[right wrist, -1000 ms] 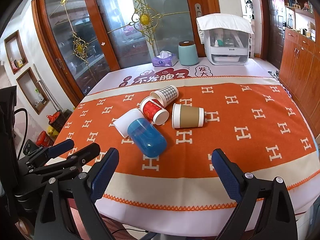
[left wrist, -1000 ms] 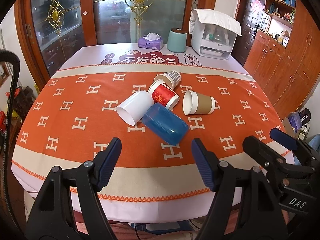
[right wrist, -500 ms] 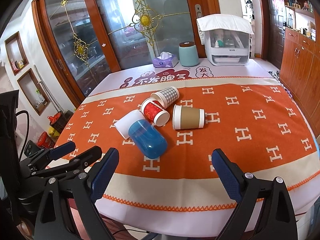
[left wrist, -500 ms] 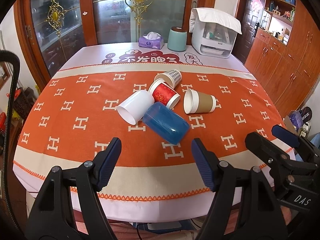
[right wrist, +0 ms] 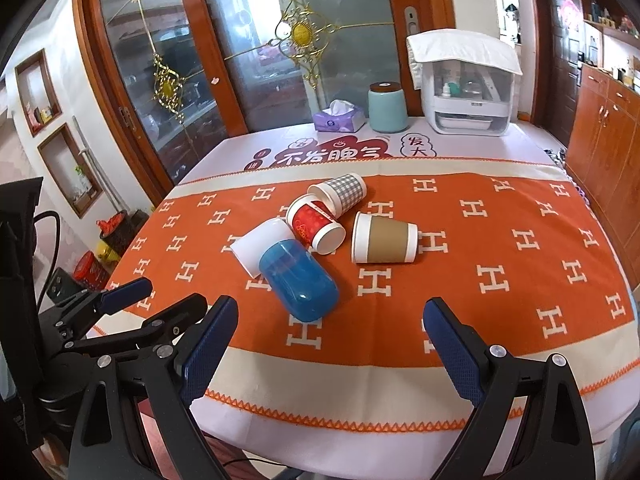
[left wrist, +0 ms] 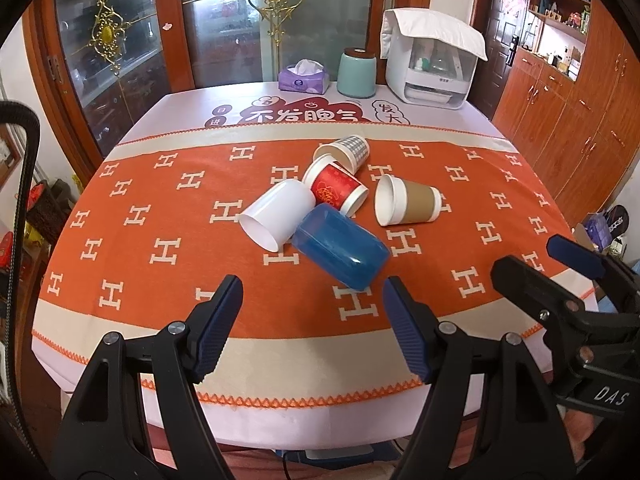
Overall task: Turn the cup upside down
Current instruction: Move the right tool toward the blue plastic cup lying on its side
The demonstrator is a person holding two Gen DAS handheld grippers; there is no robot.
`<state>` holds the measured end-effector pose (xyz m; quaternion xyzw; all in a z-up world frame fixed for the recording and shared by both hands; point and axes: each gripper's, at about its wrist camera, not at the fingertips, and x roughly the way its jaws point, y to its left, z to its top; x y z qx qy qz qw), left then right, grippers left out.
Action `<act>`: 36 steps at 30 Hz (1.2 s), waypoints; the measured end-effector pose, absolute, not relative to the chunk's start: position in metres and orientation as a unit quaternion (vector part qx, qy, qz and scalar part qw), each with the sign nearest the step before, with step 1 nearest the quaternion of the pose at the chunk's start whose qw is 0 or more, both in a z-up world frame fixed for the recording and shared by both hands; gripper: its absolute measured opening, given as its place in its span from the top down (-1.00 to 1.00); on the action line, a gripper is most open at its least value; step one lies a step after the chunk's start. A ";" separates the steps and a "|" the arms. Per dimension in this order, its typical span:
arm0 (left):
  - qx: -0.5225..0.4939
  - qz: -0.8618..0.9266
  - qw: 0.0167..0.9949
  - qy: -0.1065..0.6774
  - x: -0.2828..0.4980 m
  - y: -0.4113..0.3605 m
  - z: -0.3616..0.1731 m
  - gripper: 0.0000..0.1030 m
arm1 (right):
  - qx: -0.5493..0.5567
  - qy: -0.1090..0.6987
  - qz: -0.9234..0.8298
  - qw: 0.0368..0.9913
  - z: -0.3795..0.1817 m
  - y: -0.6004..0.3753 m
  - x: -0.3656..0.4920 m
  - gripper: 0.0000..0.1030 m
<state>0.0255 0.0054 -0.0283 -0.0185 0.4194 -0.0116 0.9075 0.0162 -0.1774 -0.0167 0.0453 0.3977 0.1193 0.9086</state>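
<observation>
Several cups lie on their sides in a cluster mid-table: a blue plastic cup [left wrist: 340,251] [right wrist: 298,284] nearest me, a white cup [left wrist: 278,214] [right wrist: 258,246], a red paper cup [left wrist: 335,188] [right wrist: 316,228], a checked paper cup [left wrist: 346,151] [right wrist: 340,193] and a brown-sleeved paper cup [left wrist: 408,205] [right wrist: 384,238]. My left gripper [left wrist: 312,312] is open and empty, short of the blue cup. My right gripper [right wrist: 330,334] is open and empty near the front edge. Each gripper shows in the other's view, the right one [left wrist: 568,280] and the left one [right wrist: 144,300].
The table [left wrist: 160,264] has an orange H-pattern cloth. At its far edge stand a purple tissue box [left wrist: 305,77], a teal canister [left wrist: 357,73] and a white covered appliance [left wrist: 434,68]. Glass doors stand behind, wooden cabinets [left wrist: 580,112] at right.
Both grippers have drifted slightly; the cups appear a little higher in the views. Nothing was grasped or moved.
</observation>
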 end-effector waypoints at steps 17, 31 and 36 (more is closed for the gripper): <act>-0.051 0.031 0.864 0.500 0.089 0.069 -0.094 -0.36 | -0.024 0.499 0.187 0.846 -0.081 -0.132 0.129 -0.84; -0.074 0.046 0.840 0.536 0.119 0.098 -0.142 -0.36 | -0.132 0.542 0.223 0.799 -0.155 -0.068 0.203 -0.84; -0.087 0.052 0.832 0.545 0.126 0.106 -0.152 -0.36 | -0.147 0.563 0.236 0.779 -0.179 -0.054 0.221 -0.84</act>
